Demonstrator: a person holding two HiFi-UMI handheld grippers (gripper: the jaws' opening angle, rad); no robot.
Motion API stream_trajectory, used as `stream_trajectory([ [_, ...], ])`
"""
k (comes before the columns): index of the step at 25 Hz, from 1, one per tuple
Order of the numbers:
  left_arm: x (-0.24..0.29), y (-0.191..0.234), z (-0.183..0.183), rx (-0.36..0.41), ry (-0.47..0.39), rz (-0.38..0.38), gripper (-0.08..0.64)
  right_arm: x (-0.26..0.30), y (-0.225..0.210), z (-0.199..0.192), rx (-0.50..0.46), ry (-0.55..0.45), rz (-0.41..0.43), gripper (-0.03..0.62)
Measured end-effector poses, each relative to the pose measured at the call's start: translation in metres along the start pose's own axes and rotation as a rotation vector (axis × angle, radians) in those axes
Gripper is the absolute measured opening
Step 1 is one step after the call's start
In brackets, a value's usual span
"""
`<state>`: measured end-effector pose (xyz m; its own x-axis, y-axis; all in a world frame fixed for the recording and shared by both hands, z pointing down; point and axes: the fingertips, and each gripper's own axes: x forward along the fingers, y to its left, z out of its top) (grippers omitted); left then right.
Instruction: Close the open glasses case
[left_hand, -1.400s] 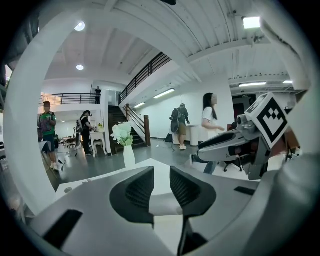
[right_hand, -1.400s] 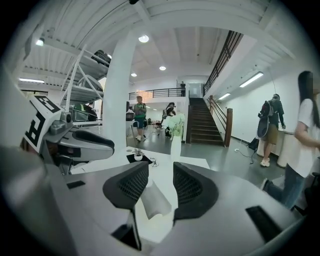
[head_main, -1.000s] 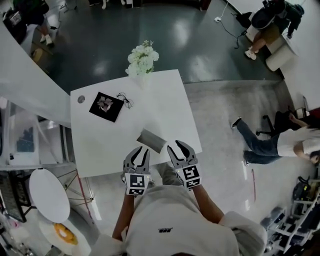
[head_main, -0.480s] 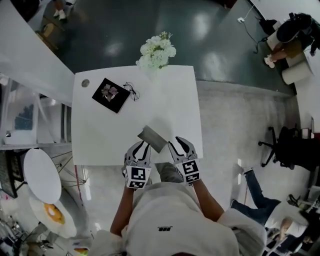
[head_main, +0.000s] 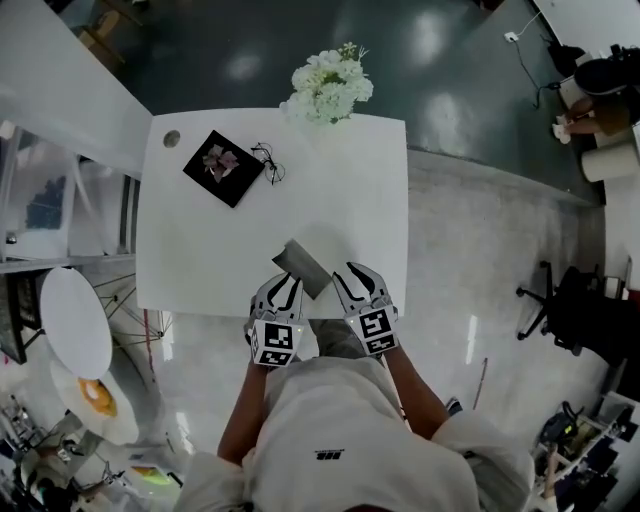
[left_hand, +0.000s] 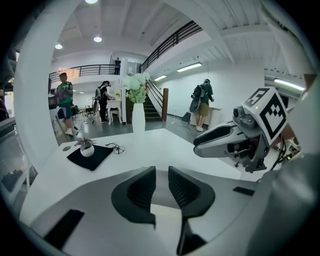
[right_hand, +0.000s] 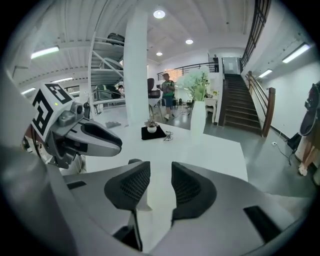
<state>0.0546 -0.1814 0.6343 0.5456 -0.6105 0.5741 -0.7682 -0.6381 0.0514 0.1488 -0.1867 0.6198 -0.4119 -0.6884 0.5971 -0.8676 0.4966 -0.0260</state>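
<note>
The grey glasses case (head_main: 300, 266) lies open on the white table (head_main: 360, 200), close to its near edge. My left gripper (head_main: 284, 292) hovers just in front of the case's near left side, its jaws a narrow gap apart with nothing between them. My right gripper (head_main: 352, 284) is at the case's near right, a little apart from it. Its jaws are closing and hold nothing. In the left gripper view the left gripper (left_hand: 161, 172) points across the table, with the right gripper (left_hand: 235, 137) at its right. The right gripper view shows the right gripper (right_hand: 160, 167) empty.
A pair of glasses (head_main: 268, 164) lies beside a black mat (head_main: 222, 168) with a small potted plant at the table's far left. A vase of white flowers (head_main: 330, 82) stands at the far edge. A round white side table (head_main: 75, 320) is to the left. People stand in the background.
Both grippers have come down and forward to the table's near edge, closer to the case. The right gripper's jaws have narrowed.
</note>
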Motion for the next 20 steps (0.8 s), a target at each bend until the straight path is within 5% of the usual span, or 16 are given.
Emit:
stream_trajectory([
  [20,0.054,-0.015,-0.033,-0.048,0.125,0.002,0.090,0.043,-0.020,-0.043,-0.034,0.124,0.086,0.130],
])
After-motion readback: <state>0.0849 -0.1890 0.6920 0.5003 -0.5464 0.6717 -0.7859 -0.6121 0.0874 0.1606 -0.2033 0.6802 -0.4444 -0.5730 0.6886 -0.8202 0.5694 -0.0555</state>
